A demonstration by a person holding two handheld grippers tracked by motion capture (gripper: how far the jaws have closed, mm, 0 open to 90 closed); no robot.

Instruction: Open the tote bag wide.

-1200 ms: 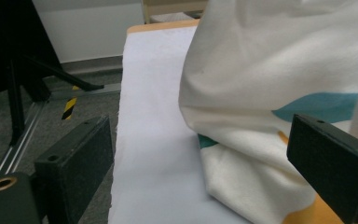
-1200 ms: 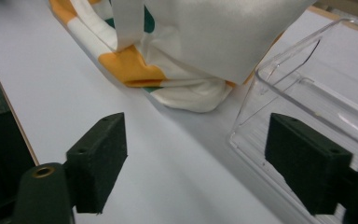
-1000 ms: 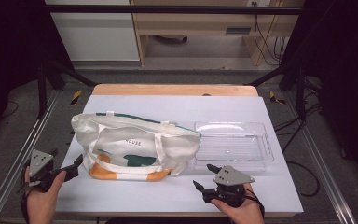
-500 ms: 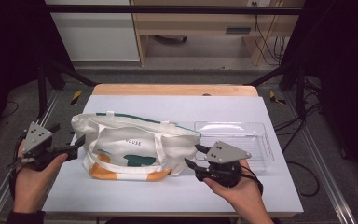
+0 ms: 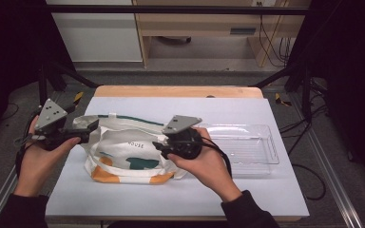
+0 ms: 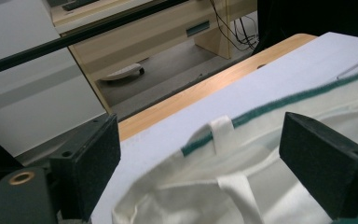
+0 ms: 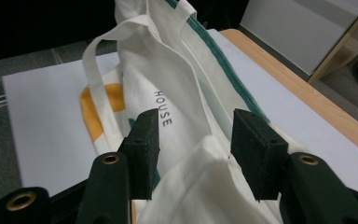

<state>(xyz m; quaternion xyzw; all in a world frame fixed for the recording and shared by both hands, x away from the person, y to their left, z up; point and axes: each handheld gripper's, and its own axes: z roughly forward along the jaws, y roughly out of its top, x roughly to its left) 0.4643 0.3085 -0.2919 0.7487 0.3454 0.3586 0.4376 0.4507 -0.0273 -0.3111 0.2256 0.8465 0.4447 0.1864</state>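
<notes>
A cream tote bag (image 5: pixel 128 154) with green trim, orange and green patches and the word HOUSE lies flat on the white table (image 5: pixel 247 194). My left gripper (image 5: pixel 89 130) is at the bag's left end, open. In the left gripper view its jaws (image 6: pixel 205 140) stand wide apart around the bag's green-trimmed rim (image 6: pixel 261 109) and a handle strap. My right gripper (image 5: pixel 159 148) hovers over the bag's right part, open. In the right gripper view its pads (image 7: pixel 196 140) straddle a raised fold of the bag (image 7: pixel 200 158) without clamping it.
A clear plastic tray (image 5: pixel 259 152) lies on the table just right of the bag, behind my right hand. A wooden strip (image 5: pixel 176 91) runs along the table's far edge. Metal frame rails flank the table. Cables trail off to the right.
Both hands have come forward from the table's near edge to the bag: the left gripper to its left end, the right gripper over its right part.
</notes>
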